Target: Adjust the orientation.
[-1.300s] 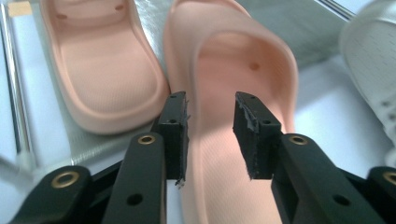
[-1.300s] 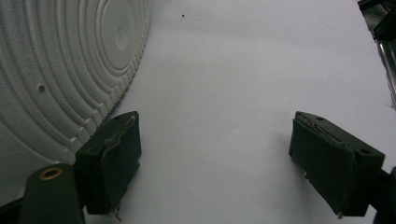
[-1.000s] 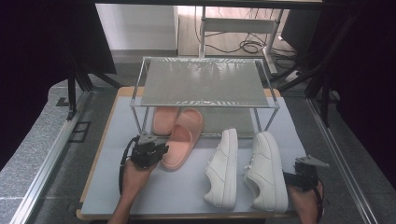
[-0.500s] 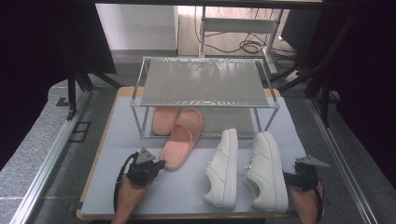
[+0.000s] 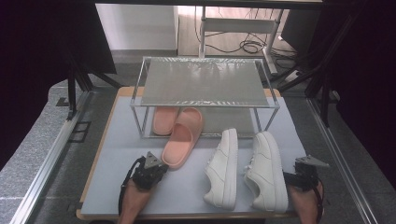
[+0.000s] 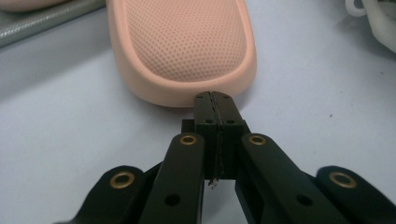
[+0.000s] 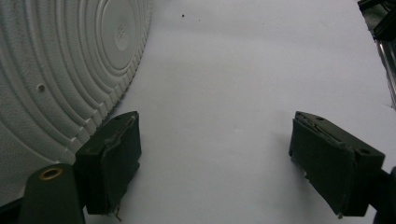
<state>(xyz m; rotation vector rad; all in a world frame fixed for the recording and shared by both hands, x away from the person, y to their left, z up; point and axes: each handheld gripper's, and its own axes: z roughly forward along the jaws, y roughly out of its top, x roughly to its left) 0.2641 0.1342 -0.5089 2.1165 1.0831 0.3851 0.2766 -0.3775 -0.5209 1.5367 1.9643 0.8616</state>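
Pink slide (image 5: 180, 142): we are seeing it lying on the pale grey table mat (image 5: 116, 140), heel toward us and toe reaching under the front edge of the wire rack (image 5: 203, 83); in the left gripper view its dimpled heel (image 6: 184, 46) is sitting just beyond our jaw tips, and we cannot tell whether they are touching it.
Second pink slide (image 5: 163, 120): we are finding it farther back, under the rack's mesh shelf, beside the first one.
Left gripper (image 5: 148, 169): we are holding it near the front left of the mat, just behind the slide's heel; in its own view (image 6: 215, 100) the two black jaws are pressing flat together with nothing between them.
Right gripper (image 5: 303, 173): we are holding it at the front right corner of the mat, just beside the outer sneaker; in its own view (image 7: 233, 163) the jaws are standing wide apart over bare mat.
White sneakers: we are seeing two side by side right of the slide, toes pointing toward the rack, the inner one (image 5: 223, 168) angled slightly, the outer one (image 5: 267, 170) closest to the right gripper; its ringed white sole (image 7: 60, 70) is rising at the left of the right gripper view, so it is tipping on its side.
Forearms: ours are entering from the bottom edge of the high view.
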